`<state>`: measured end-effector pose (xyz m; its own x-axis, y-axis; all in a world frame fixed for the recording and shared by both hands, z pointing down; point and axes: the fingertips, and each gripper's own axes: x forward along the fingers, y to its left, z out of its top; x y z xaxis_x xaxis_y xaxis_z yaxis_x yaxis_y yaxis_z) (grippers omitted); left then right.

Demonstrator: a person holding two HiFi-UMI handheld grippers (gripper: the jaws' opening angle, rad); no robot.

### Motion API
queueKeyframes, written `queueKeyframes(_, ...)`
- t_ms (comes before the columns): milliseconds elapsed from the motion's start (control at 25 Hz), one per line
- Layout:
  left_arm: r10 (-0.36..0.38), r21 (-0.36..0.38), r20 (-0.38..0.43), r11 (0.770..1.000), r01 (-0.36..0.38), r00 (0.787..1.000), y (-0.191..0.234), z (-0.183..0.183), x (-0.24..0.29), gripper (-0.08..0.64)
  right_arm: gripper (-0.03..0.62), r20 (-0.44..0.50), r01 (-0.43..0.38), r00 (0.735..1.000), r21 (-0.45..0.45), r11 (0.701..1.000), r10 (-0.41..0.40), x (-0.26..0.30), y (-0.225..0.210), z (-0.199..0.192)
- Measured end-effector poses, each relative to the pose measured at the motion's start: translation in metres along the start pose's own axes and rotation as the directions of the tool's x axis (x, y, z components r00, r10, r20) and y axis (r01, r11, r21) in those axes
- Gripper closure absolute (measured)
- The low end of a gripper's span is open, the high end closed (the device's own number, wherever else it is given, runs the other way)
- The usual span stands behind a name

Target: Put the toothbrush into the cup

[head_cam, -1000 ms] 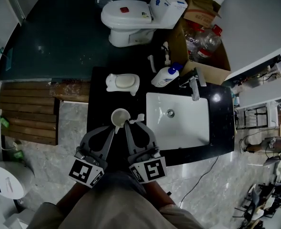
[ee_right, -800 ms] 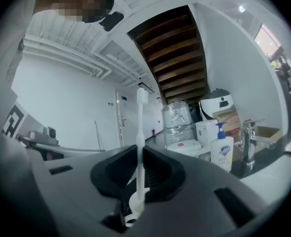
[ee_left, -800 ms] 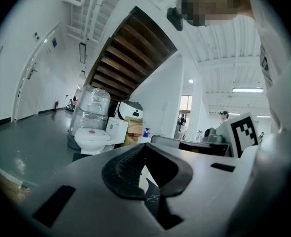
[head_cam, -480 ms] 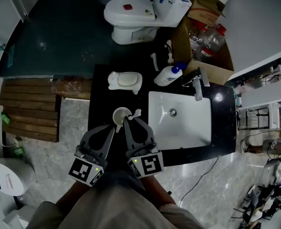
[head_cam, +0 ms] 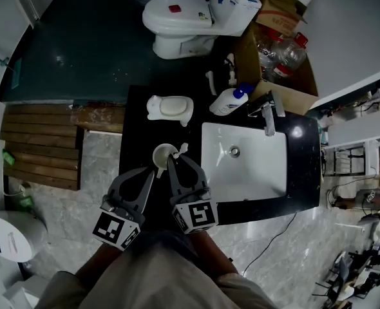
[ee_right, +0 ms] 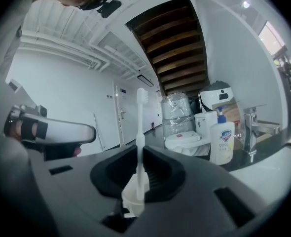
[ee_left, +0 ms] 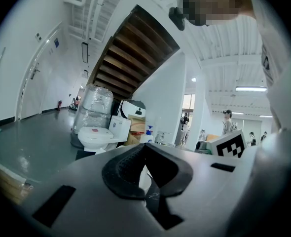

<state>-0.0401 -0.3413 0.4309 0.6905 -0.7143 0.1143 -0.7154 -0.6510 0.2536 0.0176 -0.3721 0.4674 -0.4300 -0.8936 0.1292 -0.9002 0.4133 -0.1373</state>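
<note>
On the black counter (head_cam: 133, 140), left of the sink, stands a white cup (head_cam: 163, 153). My left gripper (head_cam: 155, 171) is shut on its handle; in the left gripper view a white sliver of the cup sits pinched in that gripper (ee_left: 145, 174). My right gripper (head_cam: 171, 159) is shut on a white toothbrush (head_cam: 181, 150), right beside the cup's rim. The right gripper view has the toothbrush (ee_right: 140, 127) upright between the jaws of the right gripper (ee_right: 139, 169), bristles on top. Its lower end is at the mouth of the cup (ee_right: 131, 200).
A white sink basin (head_cam: 245, 166) with a faucet (head_cam: 266, 118) lies right of the cup. A soap bottle (head_cam: 227, 102) and a soap dish (head_cam: 169, 108) stand at the counter's back. Beyond are a toilet (head_cam: 177, 18) and a cardboard box (head_cam: 277, 50) with bottles.
My right gripper has shifted a little forward and left, bringing the toothbrush closer to the cup. The left gripper has kept its hold on the cup.
</note>
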Motion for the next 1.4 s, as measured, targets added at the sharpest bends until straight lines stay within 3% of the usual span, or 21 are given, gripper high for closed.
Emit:
queueKeyframes(920, 0.05, -0.03, 0.002, 0.998, -0.05, 0.999, 0.013, -0.003, -0.008, 0.551, 0.548, -0.083, 0.043, 0.996, -0.027, 0.999, -0.045, 0.02, -0.006, -0.043)
queueKeyframes(1400, 0.028, -0.025, -0.008, 0.999, -0.028, 1.0, 0.006, -0.006, -0.007, 0.551, 0.548, -0.109, 0.043, 0.993, 0.005, 0.999, -0.042, 0.02, -0.01, -0.054)
